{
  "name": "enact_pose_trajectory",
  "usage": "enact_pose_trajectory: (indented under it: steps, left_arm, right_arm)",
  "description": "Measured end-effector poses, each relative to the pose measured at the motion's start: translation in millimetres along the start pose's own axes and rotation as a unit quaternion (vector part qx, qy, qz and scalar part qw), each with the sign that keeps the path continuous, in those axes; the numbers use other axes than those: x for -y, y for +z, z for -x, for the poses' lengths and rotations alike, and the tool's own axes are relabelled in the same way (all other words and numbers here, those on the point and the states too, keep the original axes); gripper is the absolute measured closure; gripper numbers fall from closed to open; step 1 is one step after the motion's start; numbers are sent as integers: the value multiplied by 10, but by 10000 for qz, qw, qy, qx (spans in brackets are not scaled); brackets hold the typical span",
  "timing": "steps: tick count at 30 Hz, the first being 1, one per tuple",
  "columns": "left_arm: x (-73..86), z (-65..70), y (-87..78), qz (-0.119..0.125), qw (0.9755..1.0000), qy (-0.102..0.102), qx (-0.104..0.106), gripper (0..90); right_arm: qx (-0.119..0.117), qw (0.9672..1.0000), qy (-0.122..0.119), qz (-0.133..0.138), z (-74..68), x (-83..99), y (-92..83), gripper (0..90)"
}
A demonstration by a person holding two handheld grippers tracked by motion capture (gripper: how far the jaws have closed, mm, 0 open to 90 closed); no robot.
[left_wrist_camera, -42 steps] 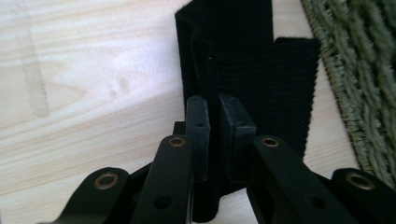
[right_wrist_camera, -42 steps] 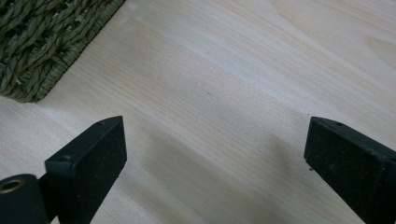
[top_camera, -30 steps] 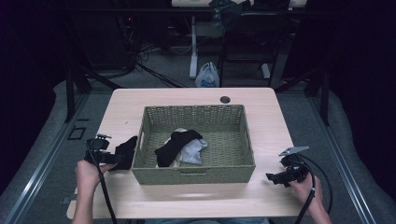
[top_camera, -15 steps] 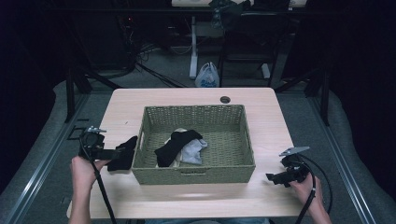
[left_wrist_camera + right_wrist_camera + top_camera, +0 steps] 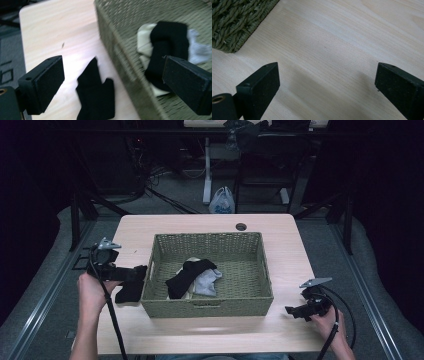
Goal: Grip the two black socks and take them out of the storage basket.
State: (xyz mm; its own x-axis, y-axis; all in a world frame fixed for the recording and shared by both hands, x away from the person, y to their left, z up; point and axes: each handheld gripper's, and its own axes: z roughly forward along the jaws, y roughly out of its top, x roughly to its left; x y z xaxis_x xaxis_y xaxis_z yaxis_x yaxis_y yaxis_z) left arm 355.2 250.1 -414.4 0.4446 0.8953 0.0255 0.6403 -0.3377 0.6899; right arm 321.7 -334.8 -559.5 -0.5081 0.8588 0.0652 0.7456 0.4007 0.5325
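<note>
A black sock (image 5: 130, 290) lies flat on the table just left of the woven green basket (image 5: 207, 307). My left gripper (image 5: 136, 271) hovers above it; its jaws have just been opening and stand wide, with nothing between them. In the left gripper view that gripper (image 5: 113, 70) looks down on the sock (image 5: 96, 97) and the basket wall (image 5: 120, 50). Inside the basket lie a black sock (image 5: 187, 275), a grey sock (image 5: 207, 282) and a pale one (image 5: 145, 40). My right gripper (image 5: 295, 311) rests open over bare wood, right of the basket; its own view shows it (image 5: 327, 75) with nothing held.
The light wooden table (image 5: 285, 240) has a round cable hole (image 5: 241, 226) at its far edge. A basket corner (image 5: 234, 22) sits near the right gripper. Beyond the table are a white bag (image 5: 222, 200), table legs and cables on the floor.
My left gripper has risen away from the black sock beside the basket and its jaws have spread. The sock stays on the table. The right hand has kept still.
</note>
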Motion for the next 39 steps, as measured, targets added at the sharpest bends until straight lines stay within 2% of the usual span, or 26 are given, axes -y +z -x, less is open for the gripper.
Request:
enact_pose_trajectory:
  steps: [5,10,16,23,26,27,29,34,39]
  left_arm:
    - [-233,147,44,-65,9996,222,-133,28]
    - [-404,285,150,-118,9991,399,51,18]
    - [-535,428,309,-284,9973,617,296,13]
    - [-609,612,518,-508,9940,791,565,0]
    - [-624,680,599,-609,9922,873,647,0]
    - [-627,703,630,-642,9917,891,671,0]
    - [-633,742,691,-732,9901,946,731,0]
    - [-646,785,804,-835,9885,951,830,0]
    - [-644,823,968,-1090,9845,982,965,5]
  right_arm:
    - [-29,10000,-22,-12,8,-4,6,54]
    - [-14,10000,-19,-7,10,-11,9,55]
    - [-2,10000,0,-2,11,2,-1,55]
    - [-30,10000,20,0,18,8,6,56]
    - [-11,10000,6,-13,24,13,-8,56]
    - [60,10000,-25,-29,27,15,-16,57]
    - [29,10000,18,23,14,14,-17,57]
    - [40,10000,-19,19,1,2,-16,57]
    - [-5,10000,18,15,12,8,-9,57]
